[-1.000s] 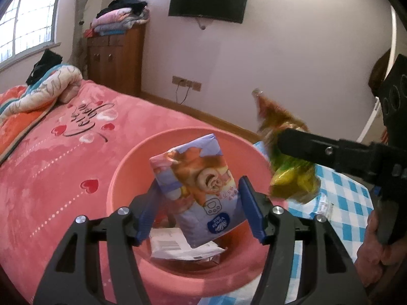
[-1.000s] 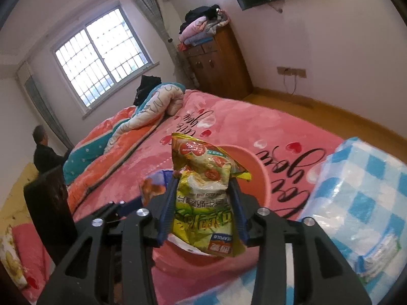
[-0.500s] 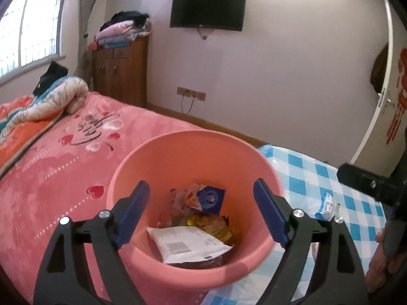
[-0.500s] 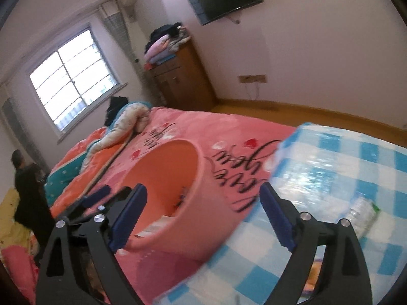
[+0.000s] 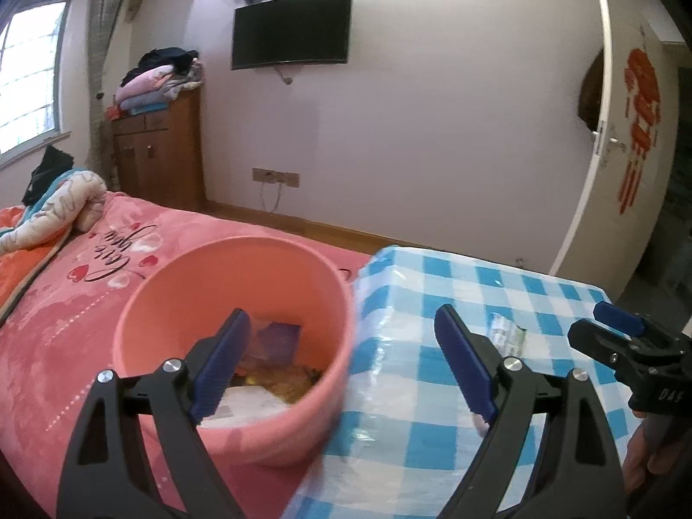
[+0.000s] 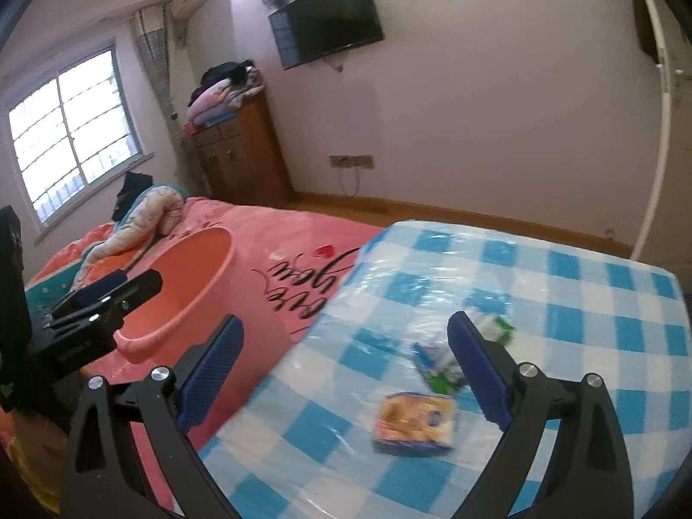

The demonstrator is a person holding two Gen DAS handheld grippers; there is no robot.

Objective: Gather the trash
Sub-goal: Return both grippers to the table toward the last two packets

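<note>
Both grippers stand empty. The left gripper (image 5: 344,365) has its fingers spread wide over the near rim of the pink basin (image 5: 302,432), nothing between them; its jaws have just been opening, though the last half second adds little. The right gripper (image 6: 346,374) is likewise wide open and holds nothing, its jaws having just been opening further, and it points at the blue-checked worktop (image 6: 584,285). The basin rests on the pink bed cover (image 5: 65,324) just beside the worktop's edge and already holds wrappers and a printed paper. Trash remaining on the worktop: an orange snack packet (image 6: 415,426) lying flat between the right fingers' line of reach, a small blue-and-green wrapper (image 6: 437,367) just behind it, and a white-and-green packet (image 6: 497,324) further back, partly hidden by the right finger. Risks, as judged: the worktop carries a glossy plastic film, so a flat packet may slide away from closing fingers instead of lifting, or the fingers may pinch the film and drag the cover. The blue-and-green wrapper sits near the orange packet, so a wide closing could catch both unevenly and drop one. The basin stands on soft bedding; a knock from the left gripper, which hangs at its rim, could tip it and spill the contents. Both views are blurred, so exact contact cannot be confirmed.
</note>
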